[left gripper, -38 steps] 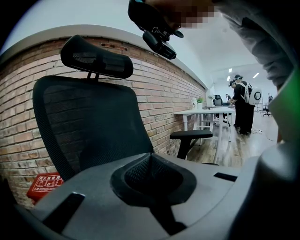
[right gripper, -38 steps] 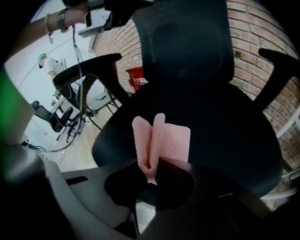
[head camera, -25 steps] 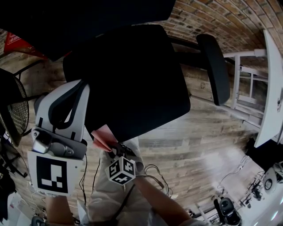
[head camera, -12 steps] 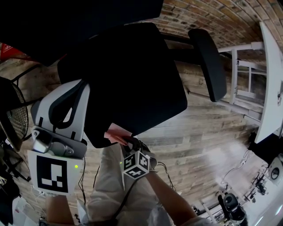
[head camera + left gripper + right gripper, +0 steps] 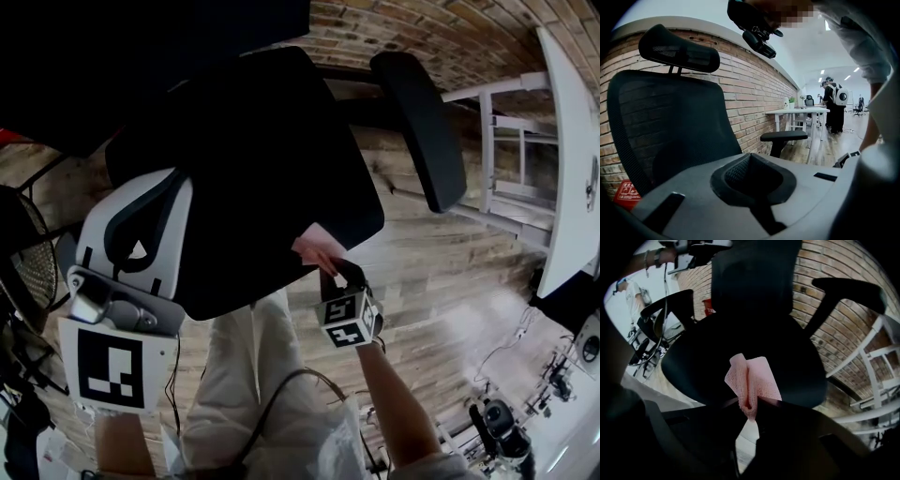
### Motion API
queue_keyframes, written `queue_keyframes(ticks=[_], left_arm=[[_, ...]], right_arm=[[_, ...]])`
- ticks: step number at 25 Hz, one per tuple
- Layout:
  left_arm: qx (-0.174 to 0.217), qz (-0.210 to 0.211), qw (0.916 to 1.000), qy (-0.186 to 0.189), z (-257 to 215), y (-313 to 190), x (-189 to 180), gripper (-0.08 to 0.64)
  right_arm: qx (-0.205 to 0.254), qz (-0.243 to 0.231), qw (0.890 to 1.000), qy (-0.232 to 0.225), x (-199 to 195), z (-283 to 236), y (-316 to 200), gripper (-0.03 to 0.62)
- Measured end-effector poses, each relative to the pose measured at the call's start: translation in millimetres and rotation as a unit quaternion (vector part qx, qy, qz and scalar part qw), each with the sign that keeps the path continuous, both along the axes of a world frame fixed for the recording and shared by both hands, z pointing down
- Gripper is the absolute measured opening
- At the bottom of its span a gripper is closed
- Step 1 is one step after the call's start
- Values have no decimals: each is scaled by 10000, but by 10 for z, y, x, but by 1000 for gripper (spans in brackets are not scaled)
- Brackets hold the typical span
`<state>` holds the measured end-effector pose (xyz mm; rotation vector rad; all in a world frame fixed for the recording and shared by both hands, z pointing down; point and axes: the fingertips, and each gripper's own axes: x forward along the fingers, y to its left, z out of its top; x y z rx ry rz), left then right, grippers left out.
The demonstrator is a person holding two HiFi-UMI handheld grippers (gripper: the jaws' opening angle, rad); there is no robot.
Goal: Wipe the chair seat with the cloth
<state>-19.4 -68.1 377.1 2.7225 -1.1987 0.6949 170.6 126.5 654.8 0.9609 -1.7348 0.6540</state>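
1. Right gripper (image 5: 327, 266) is sitting at lower centre of the head view. Its fingers are clamping a pink cloth (image 5: 316, 246).
2. In the right gripper view the fingers (image 5: 768, 411) are pinching the folded cloth (image 5: 757, 380) at its lower end, and the rest is sticking up above them.
3. The cloth is lying at the near edge of the black chair seat (image 5: 253, 159), lower right of the seat in the head view. Cannot tell if it is pressing on the seat.
4. Left gripper (image 5: 139, 211) is hanging at the left of the head view, beside the seat's left edge. Its fingers are closed together with nothing between them (image 5: 752, 180).
5. The left gripper view is facing the chair's mesh backrest (image 5: 670, 126) and headrest (image 5: 677, 49), with a brick wall (image 5: 750, 79) behind.
6. One armrest (image 5: 417, 127) is showing at upper right of the head view, above the wood floor (image 5: 450, 281).
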Motion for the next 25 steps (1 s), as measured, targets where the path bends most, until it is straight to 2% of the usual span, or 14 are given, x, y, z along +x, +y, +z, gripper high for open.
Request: queue_keyframes(ticks=[7, 11, 15, 18, 22, 25], left_arm=[[-22, 166, 9999, -2, 39, 1, 153, 18], [-5, 278, 9996, -5, 84, -86, 315, 18], [74, 346, 9994, 36, -92, -113, 447, 18], [79, 422, 9990, 107, -360, -68, 516, 18], [236, 662, 9975, 26, -909, 36, 593, 18], [388, 739, 9965, -4, -1388, 115, 620, 18]], right_arm=[[352, 924, 9938, 502, 857, -77, -322, 54], [311, 1040, 9919, 660, 1139, -30, -409, 54], [387, 1042, 9928, 451, 1126, -201, -428, 54], [464, 1125, 9924, 175, 1003, -513, -421, 54], [826, 1197, 9891, -217, 804, -1248, -528, 54], [1281, 1279, 9819, -551, 665, -1899, -703, 54]])
